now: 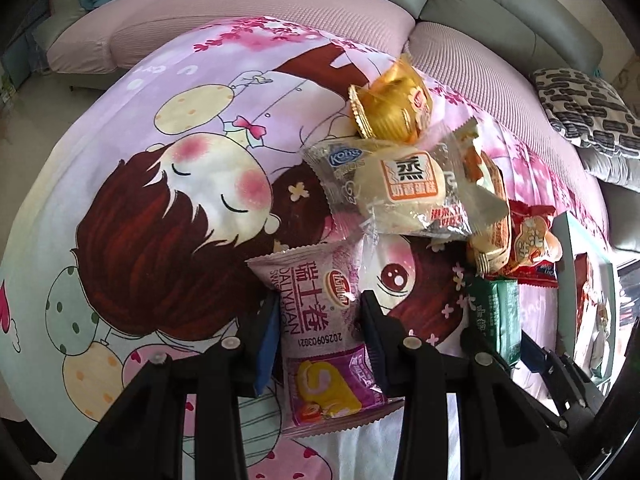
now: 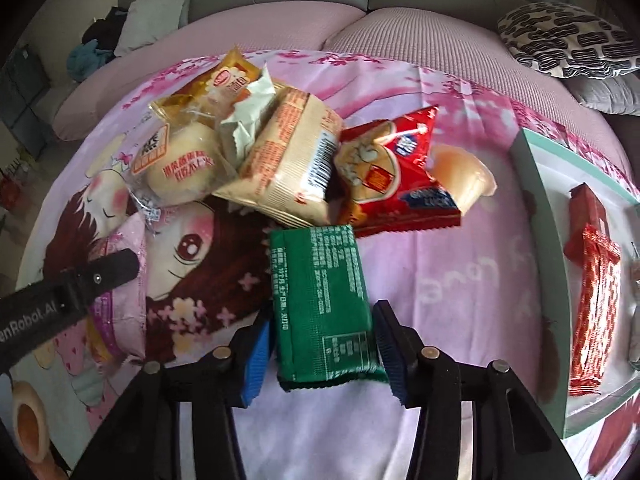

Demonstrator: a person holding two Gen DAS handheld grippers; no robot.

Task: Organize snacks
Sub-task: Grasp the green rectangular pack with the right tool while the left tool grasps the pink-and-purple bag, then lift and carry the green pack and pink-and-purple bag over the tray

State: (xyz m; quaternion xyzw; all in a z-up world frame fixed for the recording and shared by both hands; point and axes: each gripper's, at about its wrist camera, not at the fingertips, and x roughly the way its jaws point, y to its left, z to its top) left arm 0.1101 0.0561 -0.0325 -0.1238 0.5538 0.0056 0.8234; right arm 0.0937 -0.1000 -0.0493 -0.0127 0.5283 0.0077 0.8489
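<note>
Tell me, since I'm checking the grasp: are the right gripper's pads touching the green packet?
Touching. The right wrist view shows both blue pads against the green packet, the right gripper closed on its sides.

The lower end of the purple snack pack [image 1: 320, 344] is hidden behind the left tongs [image 1: 320, 300], the steamed cake [image 2: 180, 172] lies partly under the beige pack [image 2: 288, 164], and the teal tray [image 2: 540, 208] with its red bar [image 2: 596, 280] is cut off by the right wrist view's edge.
</note>
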